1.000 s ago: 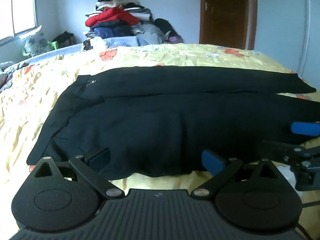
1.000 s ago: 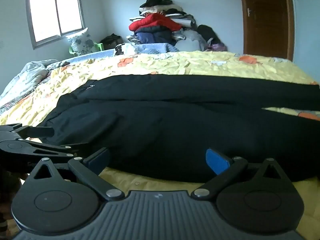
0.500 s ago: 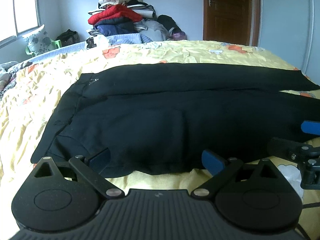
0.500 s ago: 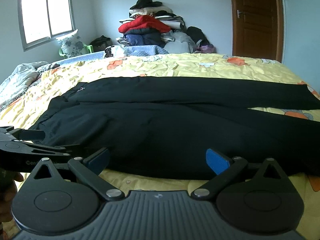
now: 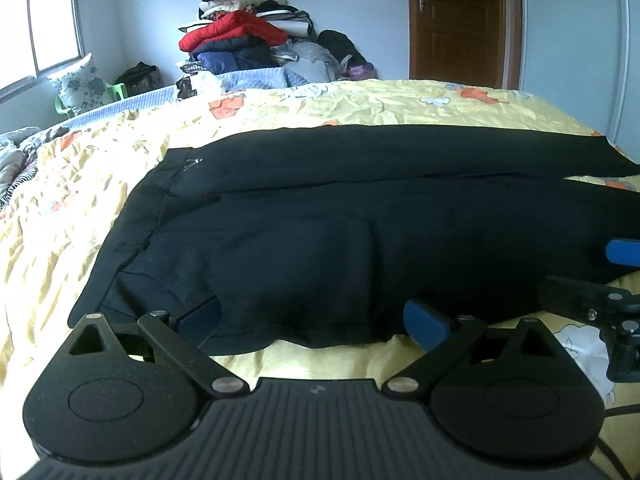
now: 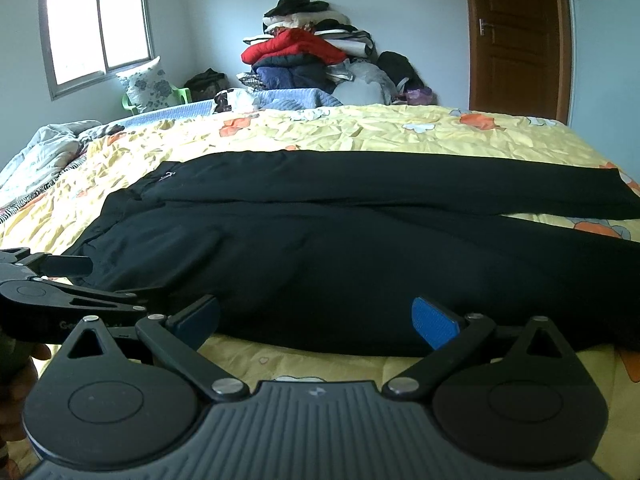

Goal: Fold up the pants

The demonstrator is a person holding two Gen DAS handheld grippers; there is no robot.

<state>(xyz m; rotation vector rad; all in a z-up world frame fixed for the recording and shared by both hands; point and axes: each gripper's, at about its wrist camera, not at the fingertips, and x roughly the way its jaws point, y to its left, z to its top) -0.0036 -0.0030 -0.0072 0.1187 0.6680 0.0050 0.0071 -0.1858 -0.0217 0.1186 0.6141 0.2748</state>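
Observation:
Black pants (image 5: pixel 320 232) lie flat across the yellow flowered bedspread (image 5: pixel 100 184), waist to the left, legs running right; they also show in the right wrist view (image 6: pixel 340 248). My left gripper (image 5: pixel 314 320) is open, its blue pads just at the near edge of the pants near the waist end. My right gripper (image 6: pixel 316 320) is open at the near edge of the near leg, further right. The right gripper also shows at the left wrist view's right edge (image 5: pixel 616 276); the left gripper shows at the right wrist view's left edge (image 6: pixel 60 292).
A pile of clothes (image 6: pixel 304 60) stands against the far wall behind the bed. A window (image 6: pixel 96 32), a pillow on a green chair (image 6: pixel 148 84) and a brown door (image 6: pixel 516 36) are in the background. A crumpled blanket (image 6: pixel 44 152) lies at the bed's left.
Both grippers have risen and pulled back a little, so the views look down more on the pants. The pants have not moved. Both grippers stay open.

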